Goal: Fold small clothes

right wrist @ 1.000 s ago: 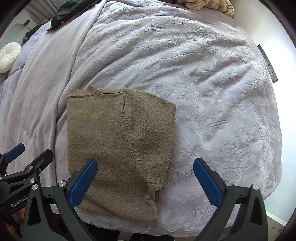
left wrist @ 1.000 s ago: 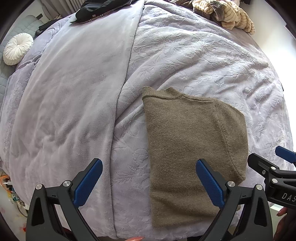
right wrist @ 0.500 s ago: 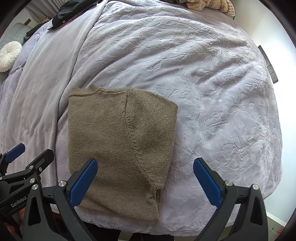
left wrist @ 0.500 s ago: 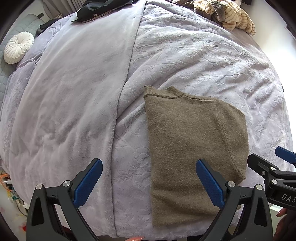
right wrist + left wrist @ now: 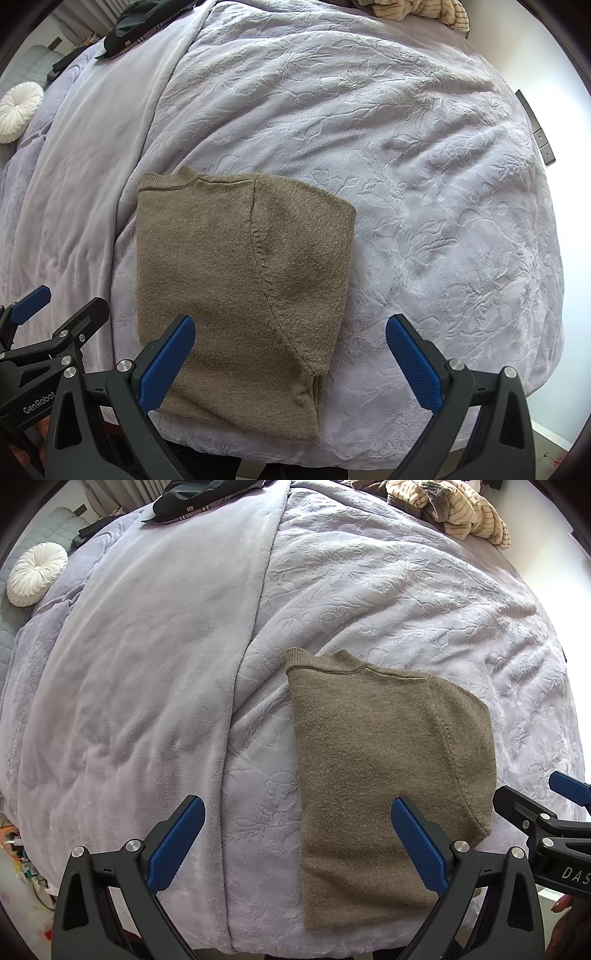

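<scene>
Left wrist view: olive-brown sweater (image 5: pixel 376 768) folded flat on the lavender blanket (image 5: pixel 406 602), near its front edge.

Left gripper (image 5: pixel 295 845) poised above the sweater's near-left corner, blue-padded fingers (image 5: pixel 415 843) spread wide, nothing between them, one pad over the knit and the other over bare blanket left of the sweater. Right gripper (image 5: pixel 290 363) likewise spread wide and empty, hanging above the sweater's near-right corner, left pad over the knit, right pad over blanket. Collar at the sweater's far-left corner; folded-in sleeve along its right side, stacked layers showing at the near-right edge. Well beyond the sweater: round white cushion (image 5: pixel 35 572) far left, dark garment (image 5: pixel 199 494) and striped beige clothes (image 5: pixel 458 506) at the blanket's far end.
</scene>
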Available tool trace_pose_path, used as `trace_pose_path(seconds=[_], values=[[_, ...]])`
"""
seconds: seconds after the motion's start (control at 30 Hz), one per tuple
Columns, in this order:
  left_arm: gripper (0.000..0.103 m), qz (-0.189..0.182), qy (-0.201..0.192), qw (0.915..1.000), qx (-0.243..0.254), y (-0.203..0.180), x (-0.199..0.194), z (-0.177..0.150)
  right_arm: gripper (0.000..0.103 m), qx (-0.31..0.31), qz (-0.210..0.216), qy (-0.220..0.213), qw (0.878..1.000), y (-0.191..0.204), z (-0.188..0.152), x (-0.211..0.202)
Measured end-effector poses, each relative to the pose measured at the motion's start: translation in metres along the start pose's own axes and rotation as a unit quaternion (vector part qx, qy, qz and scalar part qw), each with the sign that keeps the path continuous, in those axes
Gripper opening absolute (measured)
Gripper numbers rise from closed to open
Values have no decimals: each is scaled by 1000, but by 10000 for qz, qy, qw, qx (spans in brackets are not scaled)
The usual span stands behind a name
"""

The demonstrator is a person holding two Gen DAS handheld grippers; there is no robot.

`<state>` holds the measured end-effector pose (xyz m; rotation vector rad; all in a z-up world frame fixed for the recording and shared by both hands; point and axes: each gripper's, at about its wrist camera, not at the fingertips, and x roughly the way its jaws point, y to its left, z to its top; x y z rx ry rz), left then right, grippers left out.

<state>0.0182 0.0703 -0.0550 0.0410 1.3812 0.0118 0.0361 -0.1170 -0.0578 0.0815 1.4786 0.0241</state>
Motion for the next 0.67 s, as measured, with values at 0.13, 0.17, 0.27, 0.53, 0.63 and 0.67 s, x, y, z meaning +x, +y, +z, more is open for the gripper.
trace_pose_path(seconds=[0.13, 0.17, 0.27, 0.53, 0.63, 0.67], values=[[101, -6, -2, 10000, -14, 1, 0, 0, 103, 2, -4, 0, 10000, 1, -1, 0], [101, -12, 0, 10000, -3, 1, 0, 0, 103, -2, -7, 2, 10000, 1, -1, 0], [101, -33, -10, 10000, -15, 1, 0, 1, 103, -7, -5, 5, 10000, 2, -1, 0], [101, -79, -57, 9998, -147, 2, -2, -1, 103, -20, -19, 15, 10000, 5, -2, 0], [101, -62, -89, 9999, -113, 2, -3, -2, 103, -25, -24, 14, 10000, 5, -2, 0], [101, -72, -83, 9999, -120, 2, -3, -2, 103, -23, -21, 15, 10000, 5, -2, 0]])
